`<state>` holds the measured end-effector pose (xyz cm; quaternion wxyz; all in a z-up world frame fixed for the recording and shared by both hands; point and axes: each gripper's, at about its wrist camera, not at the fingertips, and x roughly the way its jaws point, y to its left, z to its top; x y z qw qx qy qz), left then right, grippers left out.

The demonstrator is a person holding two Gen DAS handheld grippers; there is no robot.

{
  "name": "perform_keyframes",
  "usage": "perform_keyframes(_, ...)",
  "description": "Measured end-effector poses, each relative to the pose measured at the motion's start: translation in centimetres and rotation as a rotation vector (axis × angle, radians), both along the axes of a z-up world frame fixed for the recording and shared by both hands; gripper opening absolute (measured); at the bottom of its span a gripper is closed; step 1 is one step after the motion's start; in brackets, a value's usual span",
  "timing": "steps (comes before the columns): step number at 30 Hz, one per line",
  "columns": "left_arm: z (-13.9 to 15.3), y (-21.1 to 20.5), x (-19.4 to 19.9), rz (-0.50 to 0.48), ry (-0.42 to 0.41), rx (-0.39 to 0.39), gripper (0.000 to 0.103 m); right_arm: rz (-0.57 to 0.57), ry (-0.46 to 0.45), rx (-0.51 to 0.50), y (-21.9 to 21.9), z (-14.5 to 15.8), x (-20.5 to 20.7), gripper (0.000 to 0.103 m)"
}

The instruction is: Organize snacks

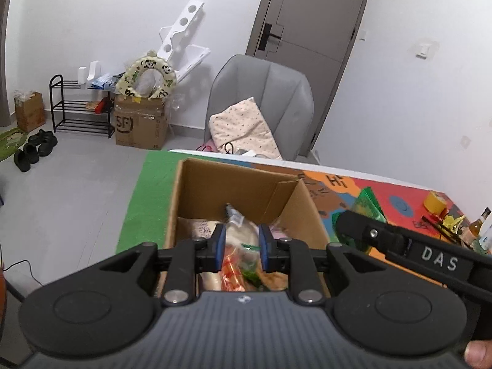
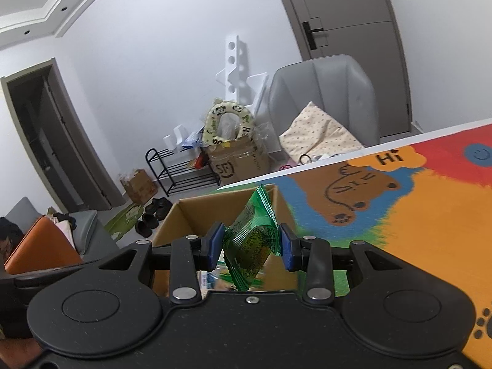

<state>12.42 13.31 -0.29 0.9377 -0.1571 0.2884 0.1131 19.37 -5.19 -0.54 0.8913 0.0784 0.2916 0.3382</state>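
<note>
Right wrist view: right hand-held gripper [image 2: 250,246] clamps green snack packet [image 2: 252,240] above cardboard box [image 2: 196,215].

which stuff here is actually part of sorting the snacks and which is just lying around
Part of the job:
green snack packet, held by the right gripper
cardboard box with snacks inside
left gripper over the box

Just lying about:
grey chair
shoe rack
black shoes
yellow tape roll
</note>
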Motion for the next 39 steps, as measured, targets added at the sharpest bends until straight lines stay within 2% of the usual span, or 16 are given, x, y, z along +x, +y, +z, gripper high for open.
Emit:
perform_keyframes(3,0.1,0.7,-0.1,-0.003,0.014,0.007,0.021,0.003,0.006,0.007,0.7,0.0,0.2,0.037)
perform_keyframes(7,0.2,1.5,0.0,0.016,0.03,0.009,0.029,0.016,0.013,0.03,1.2,-0.1,0.1,0.039)
perform_keyframes(9,0.2,1.7,-0.1,0.025,0.03,0.005,0.035,0.039,0.021,0.048,1.4,-0.1,0.2,0.045)
perform_keyframes(11,0.2,1.8,-0.3,0.042,0.031,-0.004,0.049,0.027,0.026,0.044,1.2,-0.4,0.5,0.059)
perform_keyframes(15,0.4,1.2,-0.8,0.036,0.027,0.007,0.061,0.007,0.029,0.055,0.0,-0.3,0.3,0.063)
perform_keyframes(19,0.7,-0.1,-0.8,0.018,0.018,0.036,0.078,-0.03,0.016,0.052,-1.6,-0.1,-0.4,0.077)
perform_keyframes(20,0.6,-0.5,-0.8,0.009,0.016,0.042,0.08,-0.042,0.013,0.048,-2.1,-0.1,-0.6,0.08)
perform_keyframes(26,0.4,-2.4,-0.8,-0.056,0.009,0.037,0.088,-0.116,0.024,0.046,-5.2,-0.1,-0.9,0.084)
perform_keyframes(31,0.7,-3.7,-1.4,-0.065,0.003,0.049,0.094,-0.159,0.004,0.034,-7.2,0.1,-2.1,0.095)
perform_keyframes(34,0.6,-4.4,-1.9,-0.064,-0.003,0.051,0.095,-0.181,0.002,0.034,-8.3,0.1,-2.8,0.096)
perform_keyframes(39,0.9,-5.5,-2.5,-0.075,0.016,0.05,0.098,-0.243,-0.022,0.012,-10.2,0.3,-4.0,0.103)
